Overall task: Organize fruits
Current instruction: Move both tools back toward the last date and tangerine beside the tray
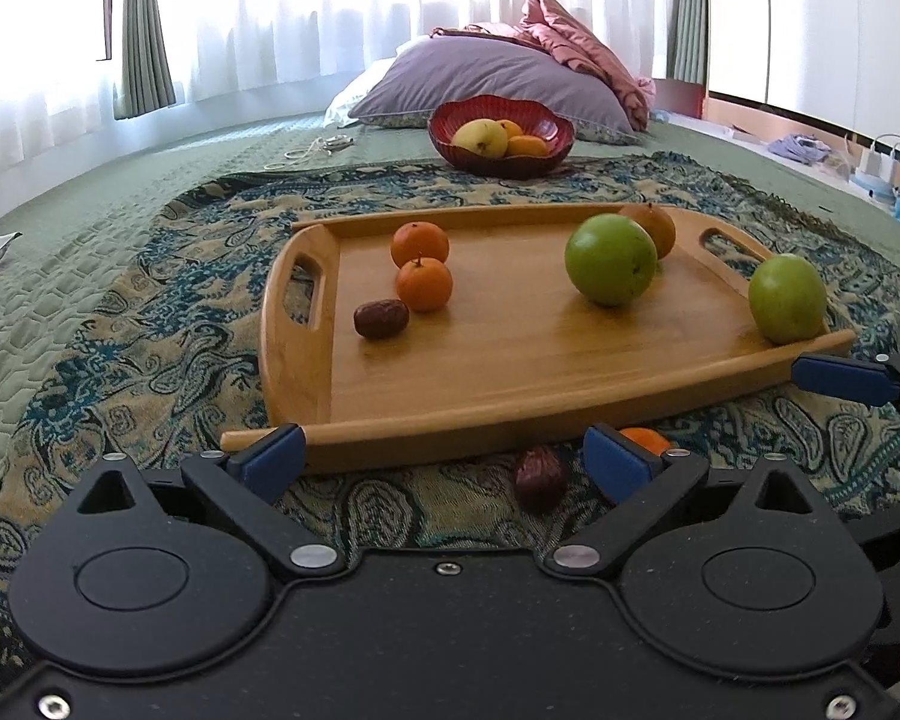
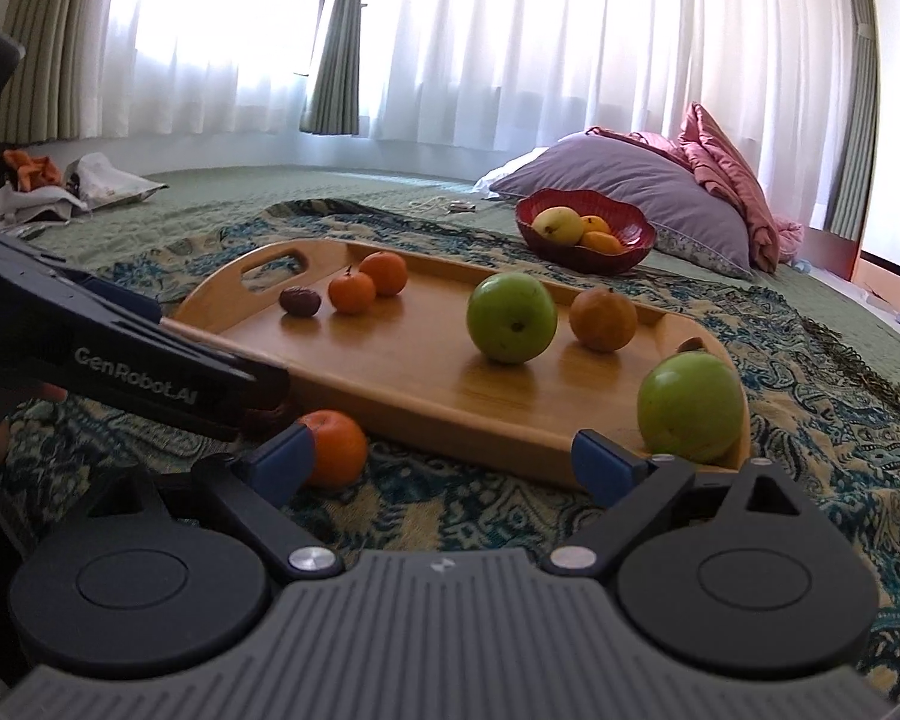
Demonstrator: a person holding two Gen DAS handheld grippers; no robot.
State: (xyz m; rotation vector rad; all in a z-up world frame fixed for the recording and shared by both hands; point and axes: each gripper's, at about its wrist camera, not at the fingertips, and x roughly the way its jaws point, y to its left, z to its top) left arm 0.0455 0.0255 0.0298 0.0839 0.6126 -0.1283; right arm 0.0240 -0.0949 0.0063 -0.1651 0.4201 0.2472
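My left hand-held gripper point(image 1: 444, 456) is released, its blue pads spread wide with nothing pressed between them; a wrinkled dark date point(image 1: 540, 485) lies on the cloth in the gap, touching neither pad. My right hand-held gripper point(image 2: 444, 461) is released too, jaws wide and empty. A smooth orange point(image 2: 332, 447) sits on the cloth just behind its left pad; I cannot tell if they touch.

Both sit low over a paisley woven throw point(image 1: 150, 348) spread on a quilted green bed point(image 1: 60, 276). Just beyond the pads lies a glossy wooden tray point(image 1: 510, 372) with cut-out handles and a raised rim. On it I see a second date point(image 1: 381, 318) beside two small oranges point(image 1: 424, 284), touching one another, a round green apple point(image 1: 610, 260) mid-tray with a dull orange fruit point(image 2: 603, 320) behind it, and another apple point(image 2: 690, 407) against the near right rim.

Farther back stands a scalloped red bowl point(image 1: 501, 162) holding a yellow fruit and oranges, before a mauve pillow point(image 1: 492, 75) and sheer curtains.
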